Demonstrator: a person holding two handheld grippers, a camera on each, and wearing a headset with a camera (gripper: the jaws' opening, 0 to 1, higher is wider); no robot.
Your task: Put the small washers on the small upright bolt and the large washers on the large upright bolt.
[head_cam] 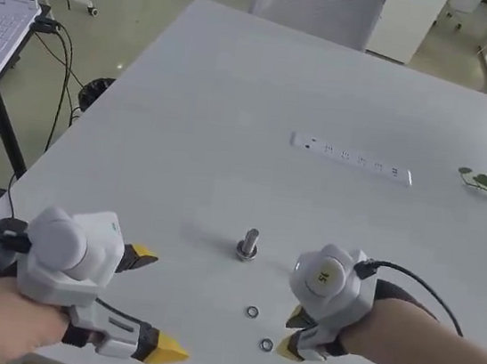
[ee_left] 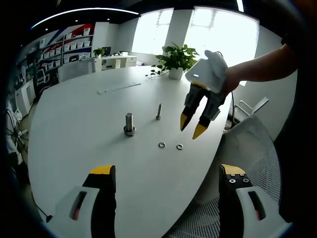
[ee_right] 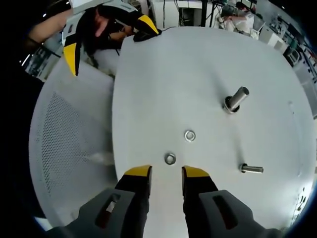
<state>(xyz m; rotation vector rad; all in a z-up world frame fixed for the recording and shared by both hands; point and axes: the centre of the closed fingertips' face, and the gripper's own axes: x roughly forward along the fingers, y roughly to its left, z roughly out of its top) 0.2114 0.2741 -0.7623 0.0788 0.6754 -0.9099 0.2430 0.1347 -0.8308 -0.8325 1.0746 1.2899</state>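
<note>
One washer point(ee_right: 170, 158) lies flat on the white table point(head_cam: 236, 100) just ahead of the right gripper point(ee_right: 167, 171), in line with the gap between its tips, and a second washer point(ee_right: 189, 135) lies a little beyond it. That gripper's jaws stand narrowly apart and hold nothing. The large bolt point(ee_right: 235, 99) stands upright farther ahead of it, off to one side. The left gripper point(ee_left: 167, 171) hangs well back from both washers, jaws spread wide and empty, with the small bolt point(ee_left: 158, 111) upright beyond the large one from where it points.
</note>
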